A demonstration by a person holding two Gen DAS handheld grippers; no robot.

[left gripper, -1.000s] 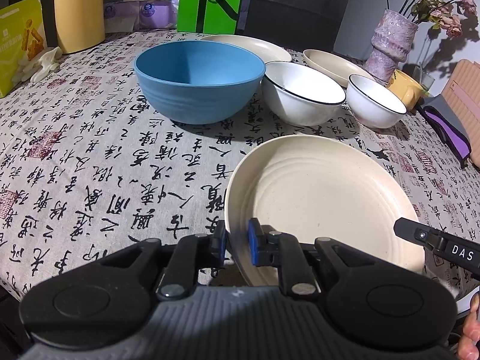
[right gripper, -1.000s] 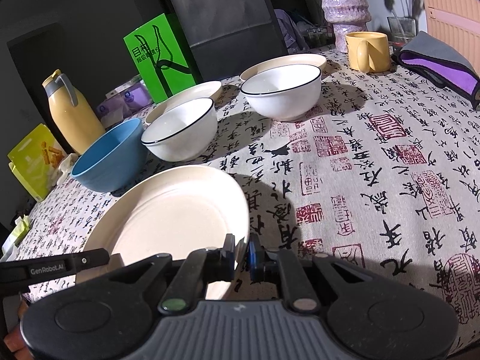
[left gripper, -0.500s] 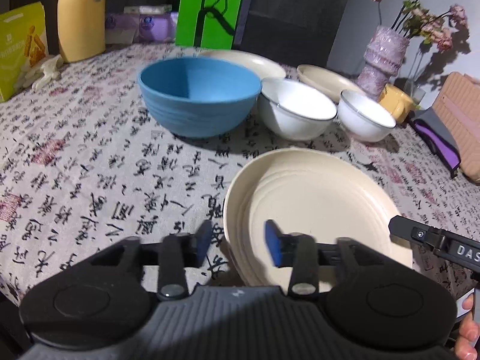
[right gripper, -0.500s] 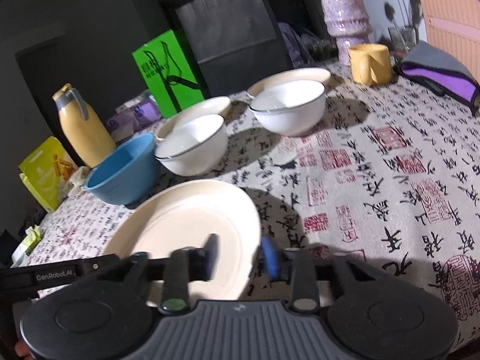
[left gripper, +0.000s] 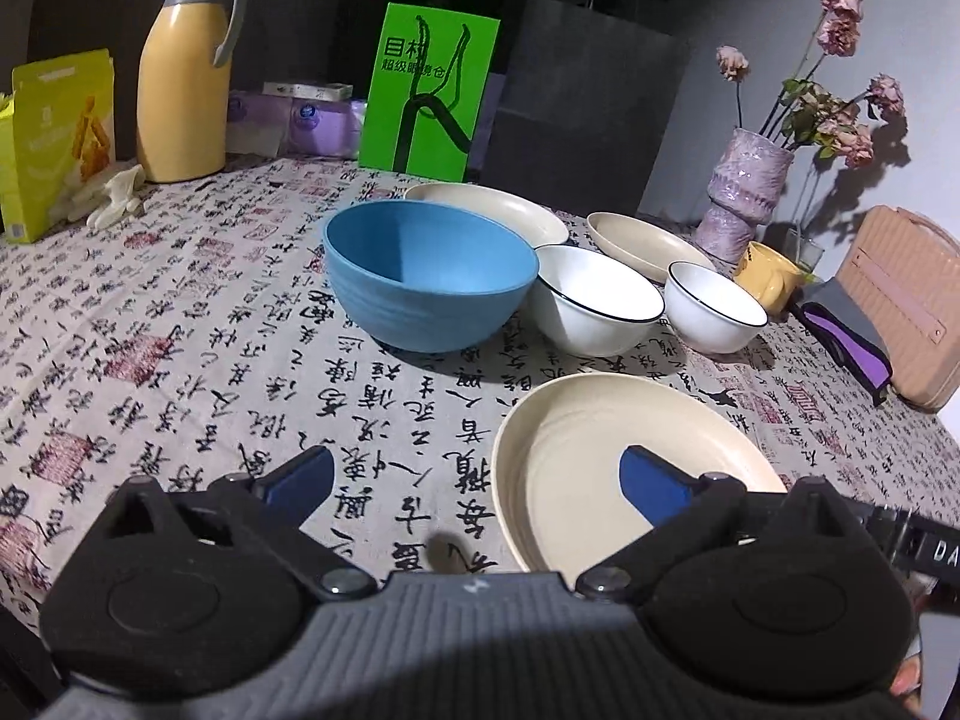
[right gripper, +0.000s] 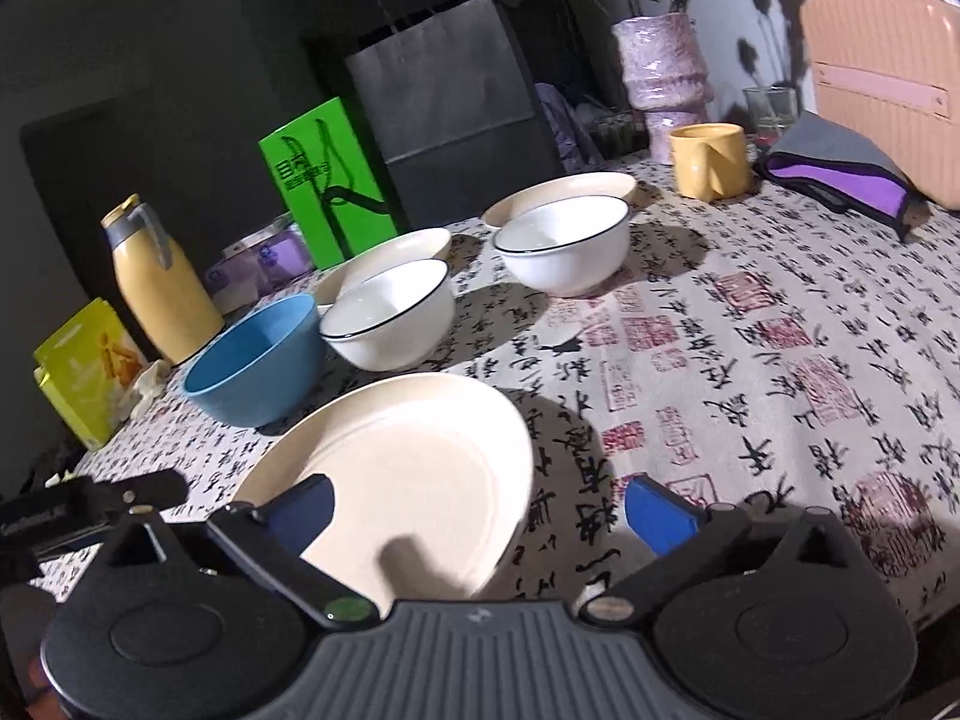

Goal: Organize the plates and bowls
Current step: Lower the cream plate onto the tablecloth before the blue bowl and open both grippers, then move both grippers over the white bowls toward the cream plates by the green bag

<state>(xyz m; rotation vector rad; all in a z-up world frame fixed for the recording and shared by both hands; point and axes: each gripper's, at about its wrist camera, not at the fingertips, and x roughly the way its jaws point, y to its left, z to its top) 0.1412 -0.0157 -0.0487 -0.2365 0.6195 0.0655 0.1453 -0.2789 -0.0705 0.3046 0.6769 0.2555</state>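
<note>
We see the blue bowl [left gripper: 429,273] and two white bowls [left gripper: 597,297] behind the cream plate [left gripper: 600,456], flat on the tablecloth [left gripper: 180,360]. Left gripper [left gripper: 474,480] and right gripper [right gripper: 480,507] jaws are opening, gripping nothing.

A table draped in a pale cloth printed with black calligraphy and red seals [left gripper: 180,324] carried it all. Nearest lay a wide cream plate [left gripper: 606,450]; beyond it a deep blue bowl [left gripper: 426,294], then a large white bowl with a dark rim [left gripper: 594,300] and a smaller one [left gripper: 714,306]. Two more cream plates [left gripper: 486,207] [left gripper: 642,237] sat behind. Along the far edge stood a yellow jug [left gripper: 180,72], a yellow-green packet [left gripper: 54,138], a green bag [left gripper: 429,93], a lilac vase [left gripper: 741,192], a yellow mug [left gripper: 771,276] and a pink case [left gripper: 900,312].
</note>
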